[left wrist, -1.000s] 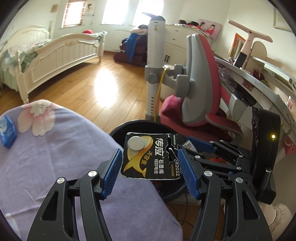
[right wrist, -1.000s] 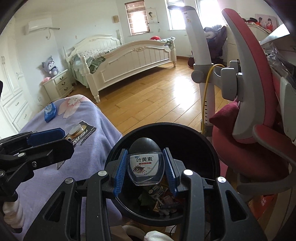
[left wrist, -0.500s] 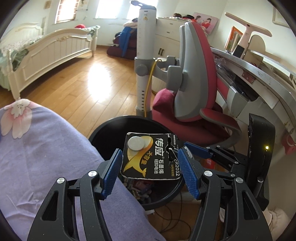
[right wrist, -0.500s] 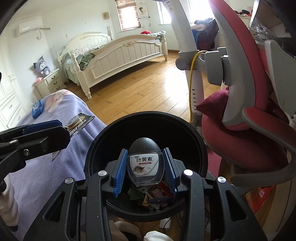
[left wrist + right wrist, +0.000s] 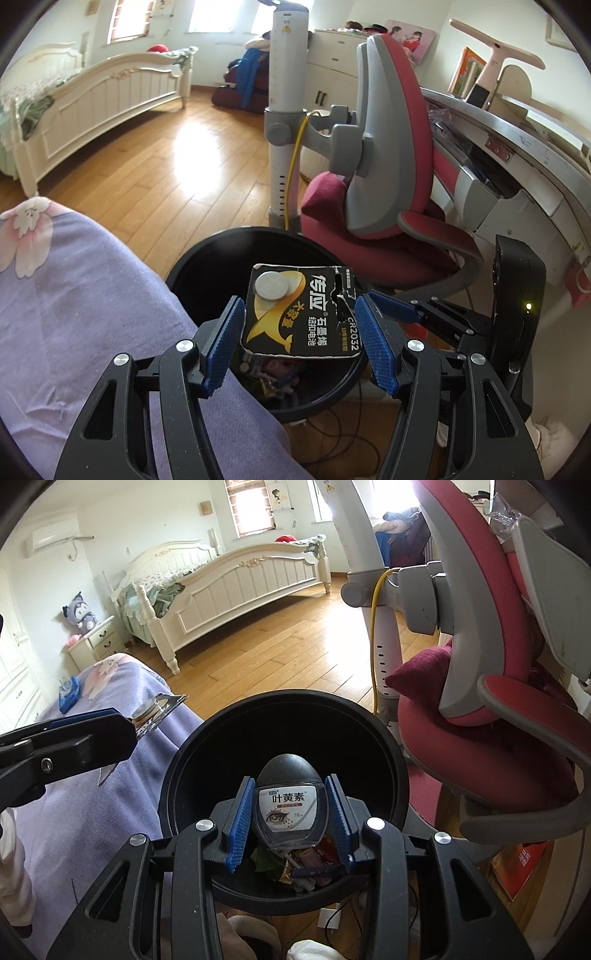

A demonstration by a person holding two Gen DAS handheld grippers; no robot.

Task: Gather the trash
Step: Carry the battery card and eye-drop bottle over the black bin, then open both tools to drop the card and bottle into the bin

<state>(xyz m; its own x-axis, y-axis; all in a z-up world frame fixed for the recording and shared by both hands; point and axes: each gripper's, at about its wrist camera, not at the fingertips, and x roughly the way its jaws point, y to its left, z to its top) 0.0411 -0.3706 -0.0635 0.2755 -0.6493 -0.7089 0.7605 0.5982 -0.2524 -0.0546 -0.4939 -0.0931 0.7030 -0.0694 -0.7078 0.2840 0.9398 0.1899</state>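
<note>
**Trash held in both grippers above the black bin**

Trash is what we carry in each hand, and both pieces hang over the same container. Largest in our view is the purple bedspread (image 5: 85, 295) with its pink flower print, filling the left side; a small blue packet (image 5: 69, 694) lies on it further back. Beside the bedspread stands the red and grey desk chair (image 5: 388, 177), with a white post and a yellow cable next to it. Between bedspread and chair sits the round black trash bin (image 5: 391, 768), its rim just beside the bedspread's edge; crumpled wrappers and scraps (image 5: 310, 864) lie at its bottom.

Our left gripper (image 5: 301, 334) has its blue pads set fairly wide apart, pressing on the two side edges of a black and gold button-battery card (image 5: 299, 317). The card is torn near its right edge and one silver coin cell shows at its upper left. It hangs above the near rim of the bin, partly over the opening.

Our right gripper (image 5: 286, 821) stands narrower, clamped on a small dark eye-drop bottle (image 5: 290, 805) with a white label showing an eye. The bottle is upright, held over the bin's opening, above the wrappers.
</note>
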